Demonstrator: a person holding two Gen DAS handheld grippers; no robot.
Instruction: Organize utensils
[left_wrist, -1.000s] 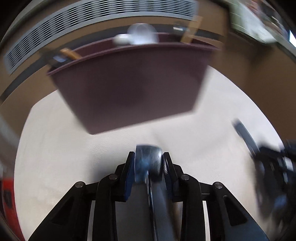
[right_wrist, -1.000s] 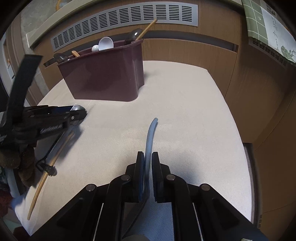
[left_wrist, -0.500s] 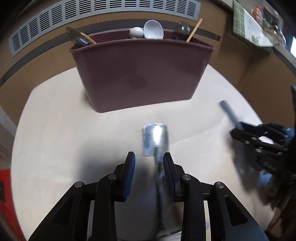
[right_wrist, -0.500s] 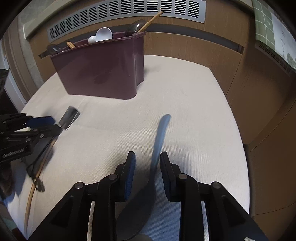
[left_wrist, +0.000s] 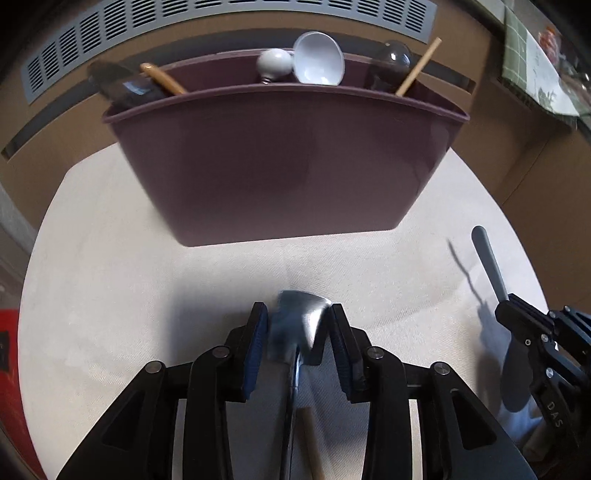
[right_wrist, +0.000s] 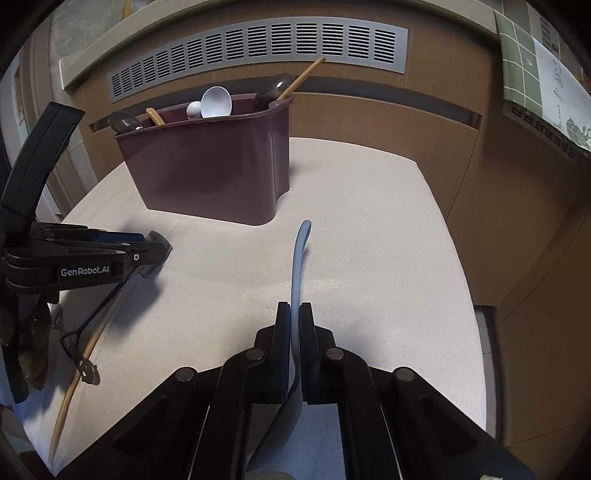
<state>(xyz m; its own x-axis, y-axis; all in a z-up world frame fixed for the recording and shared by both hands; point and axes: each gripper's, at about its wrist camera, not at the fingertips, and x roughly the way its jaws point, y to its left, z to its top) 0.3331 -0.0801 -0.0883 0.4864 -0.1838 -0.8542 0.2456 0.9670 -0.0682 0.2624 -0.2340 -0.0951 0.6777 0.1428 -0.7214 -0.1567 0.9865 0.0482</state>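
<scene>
A maroon utensil holder (left_wrist: 288, 162) stands on the cream tabletop (left_wrist: 110, 295), also in the right wrist view (right_wrist: 210, 170). It holds white spoons (left_wrist: 317, 62), dark spoons and wooden sticks. My left gripper (left_wrist: 297, 332) has its jaws apart around a shiny metal utensil head (left_wrist: 301, 317); whether the pads press it I cannot tell. My right gripper (right_wrist: 291, 332) is shut on a grey-blue spoon (right_wrist: 297, 266) by its handle, the handle tip pointing toward the holder. The right gripper (left_wrist: 517, 325) and spoon handle (left_wrist: 489, 258) also show in the left wrist view.
A wooden chopstick (right_wrist: 88, 347) lies on the table under the left gripper (right_wrist: 147, 254), at the left. Brown cabinet walls with a grey vent grille (right_wrist: 258, 48) stand behind the table. A green tiled cloth (right_wrist: 528, 55) hangs at the upper right.
My right gripper's jaws were apart around the grey-blue spoon half a second ago and are now shut on its handle. My left gripper has moved closer to the holder; the metal head now sits between its fingertips.
</scene>
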